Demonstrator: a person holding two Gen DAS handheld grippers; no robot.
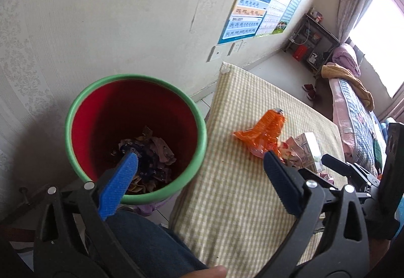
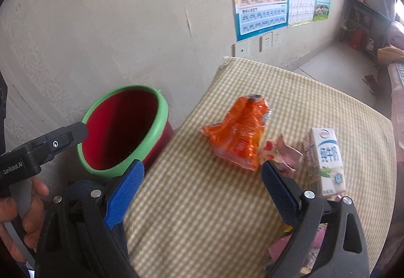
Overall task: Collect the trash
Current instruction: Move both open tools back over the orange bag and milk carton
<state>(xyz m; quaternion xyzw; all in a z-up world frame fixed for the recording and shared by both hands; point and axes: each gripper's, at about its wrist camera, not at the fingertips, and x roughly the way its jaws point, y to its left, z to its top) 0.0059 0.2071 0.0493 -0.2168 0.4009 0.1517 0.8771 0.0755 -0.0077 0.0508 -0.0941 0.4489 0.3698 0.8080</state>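
checked table (image 2: 227, 227); both grippers (image 1: 202, 159) (image 2: 202, 169) wide open, empty.

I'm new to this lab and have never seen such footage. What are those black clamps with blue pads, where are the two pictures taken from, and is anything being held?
They are hand-held two-finger grippers, one in each of a person's hands, each carrying a camera that looks along its fingers. In the left camera's view the left gripper is open and empty above the red bucket with a green rim, which holds crumpled trash. In the right camera's view the right gripper is also open and empty. On the checked yellow tablecloth lie an orange plastic snack wrapper, a pink crumpled wrapper and a white milk carton.
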